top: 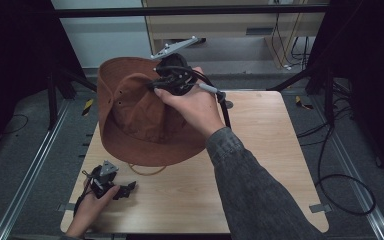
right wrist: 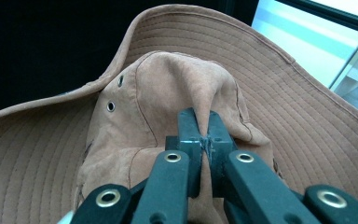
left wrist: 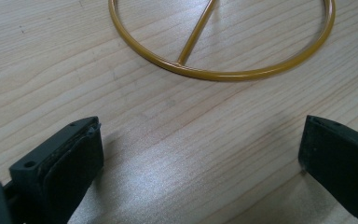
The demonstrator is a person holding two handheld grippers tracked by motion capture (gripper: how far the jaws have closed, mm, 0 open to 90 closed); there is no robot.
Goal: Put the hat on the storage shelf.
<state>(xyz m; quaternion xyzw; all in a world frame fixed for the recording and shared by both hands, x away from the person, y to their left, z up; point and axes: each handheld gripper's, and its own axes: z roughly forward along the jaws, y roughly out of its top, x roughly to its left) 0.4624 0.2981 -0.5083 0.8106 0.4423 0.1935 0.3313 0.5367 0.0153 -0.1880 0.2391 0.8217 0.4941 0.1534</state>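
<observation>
Resting low at the near table point(top: 260, 165) edge, left gripper point(top: 128, 190) jaws spread wide, nothing between them; yellow wire ring point(left wrist: 223, 74) lies flat just ahead. Farther in, right gripper point(right wrist: 204, 135) jaws pinched tight on a fold of the brown hat point(top: 135, 115) crown, hat tilted, raised above the tabletop, brim toward the far edge

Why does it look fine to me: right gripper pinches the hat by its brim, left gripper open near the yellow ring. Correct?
Not quite. The right gripper pinches the hat by a fold of its crown, not the brim; the right gripper view shows the jaws shut on it, with the brim spread behind. The rest holds: the left gripper is open over the table, near the yellow ring.
</observation>
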